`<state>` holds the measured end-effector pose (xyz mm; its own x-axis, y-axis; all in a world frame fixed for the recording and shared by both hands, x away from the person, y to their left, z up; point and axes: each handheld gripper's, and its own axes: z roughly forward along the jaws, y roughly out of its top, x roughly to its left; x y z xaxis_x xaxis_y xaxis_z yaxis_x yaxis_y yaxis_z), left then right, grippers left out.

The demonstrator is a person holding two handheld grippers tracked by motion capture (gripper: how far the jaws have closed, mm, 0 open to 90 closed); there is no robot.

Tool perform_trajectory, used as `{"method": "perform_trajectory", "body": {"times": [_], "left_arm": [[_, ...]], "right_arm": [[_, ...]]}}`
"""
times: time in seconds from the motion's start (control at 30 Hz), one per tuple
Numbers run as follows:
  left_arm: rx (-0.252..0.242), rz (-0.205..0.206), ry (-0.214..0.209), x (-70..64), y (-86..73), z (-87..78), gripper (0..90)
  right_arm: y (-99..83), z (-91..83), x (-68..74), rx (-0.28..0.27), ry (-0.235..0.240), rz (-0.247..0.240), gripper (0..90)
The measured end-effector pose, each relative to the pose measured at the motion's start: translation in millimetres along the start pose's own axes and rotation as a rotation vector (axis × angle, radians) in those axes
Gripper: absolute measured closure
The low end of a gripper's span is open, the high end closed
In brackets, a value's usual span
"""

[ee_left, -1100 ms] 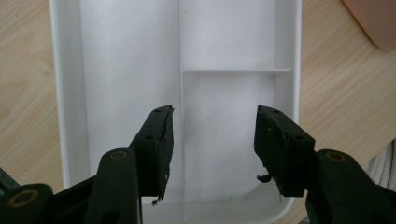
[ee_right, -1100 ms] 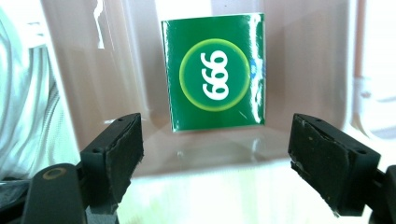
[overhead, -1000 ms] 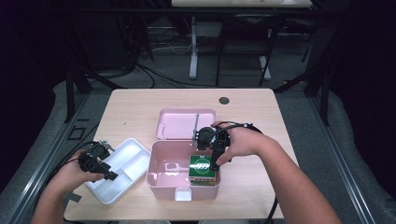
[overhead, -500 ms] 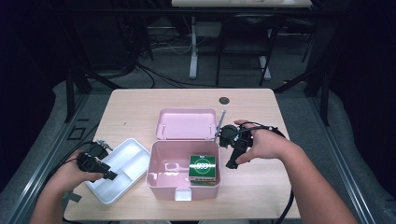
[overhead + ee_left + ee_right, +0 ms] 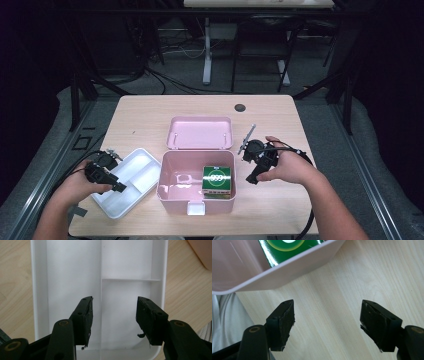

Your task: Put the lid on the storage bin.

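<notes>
High view, surface (image 5: 150, 112): wood, carries everything.
Box (image 5: 172, 187): pink, centre, lid open toward 12 o'clock.
Tray (image 5: 142, 165): white, at box's 9 o'clock.
Carton (image 5: 217, 181): green, inside box.
Left tool (image 5: 113, 315): jaws apart, empty, over tray.
Right tool (image 5: 327, 315): jaws wide, empty, at box's 3 o'clock.

No text can be read. The green box (image 5: 217, 180) in the right half of the pink bin (image 5: 171, 186) bears a round white-ringed emblem on its top, but its marks are too small to make out. In the right gripper view only a yellow-edged arc of that emblem shows.
</notes>
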<state>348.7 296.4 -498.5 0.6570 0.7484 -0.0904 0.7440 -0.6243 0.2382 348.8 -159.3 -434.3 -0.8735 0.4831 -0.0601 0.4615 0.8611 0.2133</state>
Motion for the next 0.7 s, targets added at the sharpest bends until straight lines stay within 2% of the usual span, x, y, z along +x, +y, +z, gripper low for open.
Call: {"method": "perform_trajectory", "body": {"times": [0.07,0.13,0.17,0.23,0.27,0.3,0.37,0.43,0.53,0.57,0.7], "left_arm": [[-0.018,0.008,0.012,-0.7,1.8,-1.3,47.8],[-0.015,0.011,0.026,-1.5,3.2,-2.0,47.8],[-0.016,0.013,0.032,-1.6,3.8,-2.4,47.8],[-0.011,0.007,0.04,-2.4,5.1,-4.3,47.8],[-0.008,0.008,0.041,-2.5,5.8,-5.4,47.8],[-0.011,0.004,0.039,-2.5,6.2,-6.4,47.8],[-0.014,-0.009,0.036,-2.6,6.7,-8.0,47.8],[-0.019,-0.028,0.038,-2.0,6.9,-8.5,47.8],[-0.007,-0.014,0.047,-1.4,7.1,-6.4,47.8],[-0.003,-0.018,0.048,-1.5,7.2,-5.7,47.7],[0.018,-0.008,0.066,-1.7,8.8,-3.8,45.7]], "right_arm": [[-4.4,0.8,-0.4,-0.022,-0.013,0.021,28.6],[-10.4,1.2,-0.3,-0.052,-0.038,0.056,30.3],[-13.5,2.1,-0.1,-0.07,-0.025,0.074,32.7],[-19.5,5.9,1.7,-0.085,-0.032,0.101,33.6],[-22.0,8.7,3.3,-0.091,-0.061,0.113,34.6],[-23.8,10.2,3.9,-0.073,-0.065,0.127,35.4],[-28.4,19.1,6.0,-0.111,-0.022,0.166,35.4],[-30.8,24.4,7.9,-0.12,-0.018,0.176,35.4],[-33.8,31.4,9.8,-0.113,-0.044,0.187,35.3],[-36.1,32.9,10.1,-0.122,-0.065,0.2,35.3],[-42.2,34.1,10.5,-0.177,-0.071,0.243,35.0]]}}
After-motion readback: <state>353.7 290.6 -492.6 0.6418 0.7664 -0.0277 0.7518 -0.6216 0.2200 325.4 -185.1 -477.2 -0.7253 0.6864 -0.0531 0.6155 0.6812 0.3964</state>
